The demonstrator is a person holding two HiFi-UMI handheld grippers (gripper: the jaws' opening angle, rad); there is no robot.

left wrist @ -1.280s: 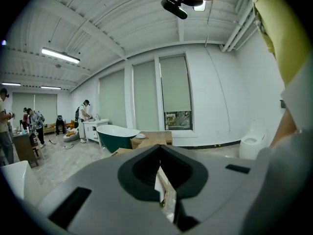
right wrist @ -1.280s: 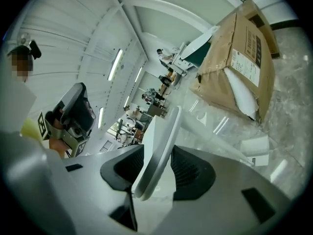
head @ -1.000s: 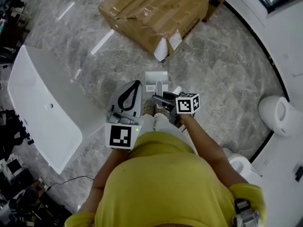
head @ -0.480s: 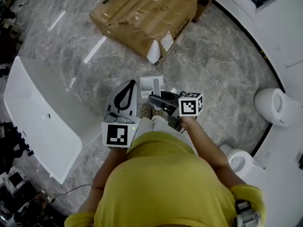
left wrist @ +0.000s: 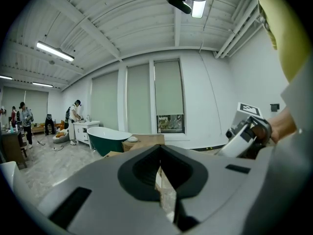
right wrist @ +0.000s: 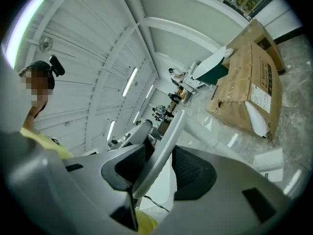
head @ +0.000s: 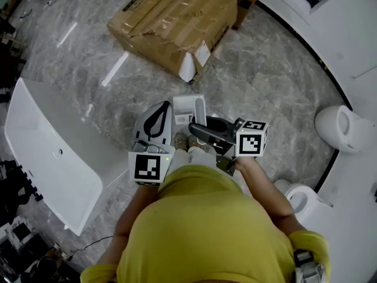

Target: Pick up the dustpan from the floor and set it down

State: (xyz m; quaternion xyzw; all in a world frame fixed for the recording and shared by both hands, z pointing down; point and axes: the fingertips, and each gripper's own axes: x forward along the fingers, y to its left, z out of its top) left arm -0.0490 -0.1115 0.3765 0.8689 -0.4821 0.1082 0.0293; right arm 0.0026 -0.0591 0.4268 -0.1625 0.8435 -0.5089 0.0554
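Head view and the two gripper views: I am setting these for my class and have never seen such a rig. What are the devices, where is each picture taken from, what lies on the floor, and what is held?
There is no robot here. A person carries a hand-held gripper in each hand. The head view comes from a camera on the person's head, looking steeply down. Each gripper view comes from a camera riding on that gripper, looking along its jaws. On the grey floor lie a cardboard box, a white bathtub and a toilet. The right hand-held gripper has the handle of the white dustpan between its jaws, which are opening slightly. The left hand-held gripper is shut and empty.
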